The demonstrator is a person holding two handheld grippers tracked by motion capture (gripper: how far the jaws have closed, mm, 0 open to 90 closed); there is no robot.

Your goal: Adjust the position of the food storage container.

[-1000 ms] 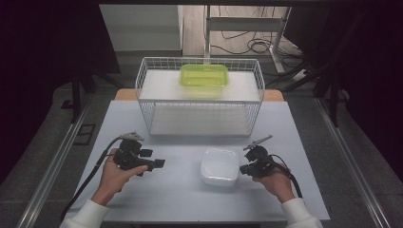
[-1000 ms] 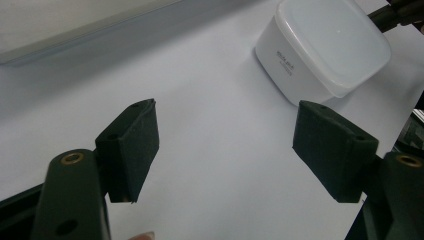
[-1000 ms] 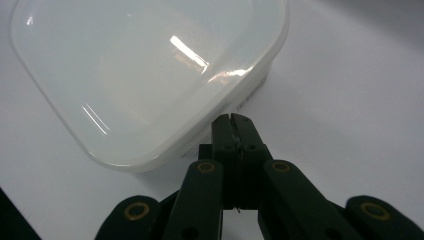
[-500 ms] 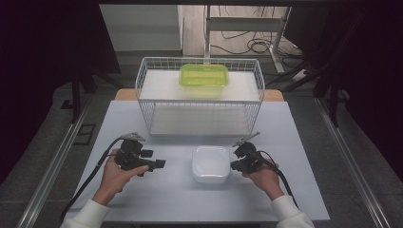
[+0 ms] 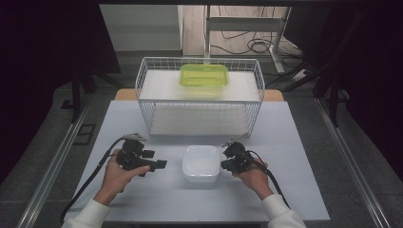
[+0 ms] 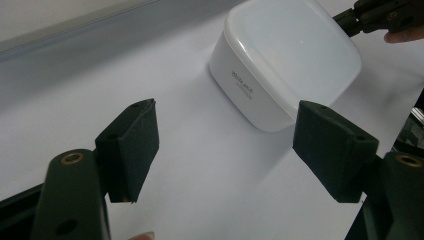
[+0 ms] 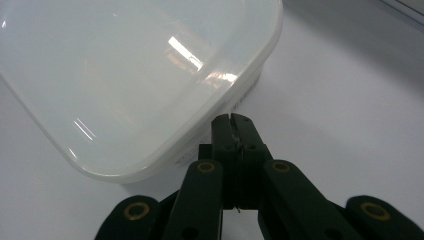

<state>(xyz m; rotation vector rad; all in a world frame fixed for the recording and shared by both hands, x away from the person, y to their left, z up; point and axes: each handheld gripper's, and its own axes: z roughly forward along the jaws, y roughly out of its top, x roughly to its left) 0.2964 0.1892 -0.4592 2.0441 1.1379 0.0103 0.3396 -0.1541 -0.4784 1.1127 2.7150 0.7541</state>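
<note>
While the white, rounded-square plastic lidded container sits mid-table between both hands, the right gripper, jaws pressed together, touches its right side. The left gripper, spread wide, waits well apart at its left.

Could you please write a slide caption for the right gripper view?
Right gripper, jaws shut, tips against the side of the white square plastic container on the white table.

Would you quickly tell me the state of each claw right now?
Left claw: open, holding nothing.
Right claw: shut, empty, tips against the white container.
</note>
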